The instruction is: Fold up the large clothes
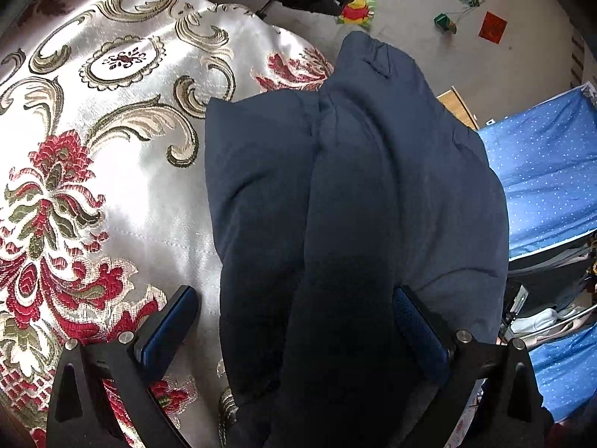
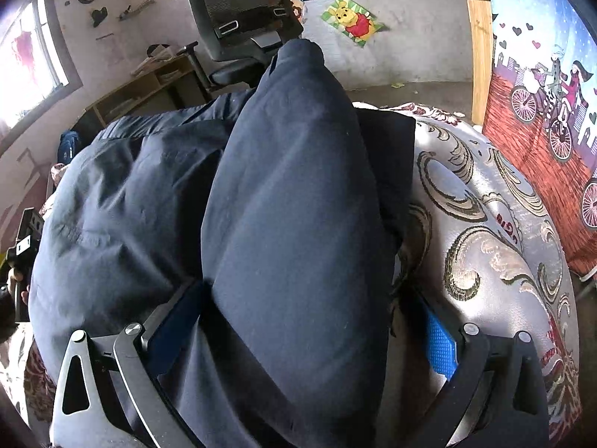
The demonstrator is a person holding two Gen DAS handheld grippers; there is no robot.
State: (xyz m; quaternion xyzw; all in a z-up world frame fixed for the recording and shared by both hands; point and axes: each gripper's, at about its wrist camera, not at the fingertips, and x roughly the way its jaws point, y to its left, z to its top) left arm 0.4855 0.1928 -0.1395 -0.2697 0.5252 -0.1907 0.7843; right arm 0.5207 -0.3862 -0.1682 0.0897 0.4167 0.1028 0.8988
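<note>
A dark navy padded jacket (image 1: pixel 373 186) lies bunched and folded on a shiny cover with red flowers and gold scrolls (image 1: pixel 112 149). My left gripper (image 1: pixel 294 306) stands open and wide over the jacket's near end. A thick fold runs between its fingers; the right pad (image 1: pixel 414 321) touches the cloth and the left pad (image 1: pixel 168 328) is clear of it, over the cover. In the right wrist view the same jacket (image 2: pixel 291 205) rises as a long puffy ridge. My right gripper (image 2: pixel 304 310) is open, straddling that ridge, with the cover (image 2: pixel 503 242) to the right.
A black office chair (image 2: pixel 238 11) stands beyond the jacket, with a low wooden shelf (image 2: pixel 141 89) to its left. Blue dotted bedding (image 1: pixel 548 171) lies to the right past the cover's edge. A wooden board (image 2: pixel 479 56) and a patterned hanging (image 2: pixel 541 93) are at the right.
</note>
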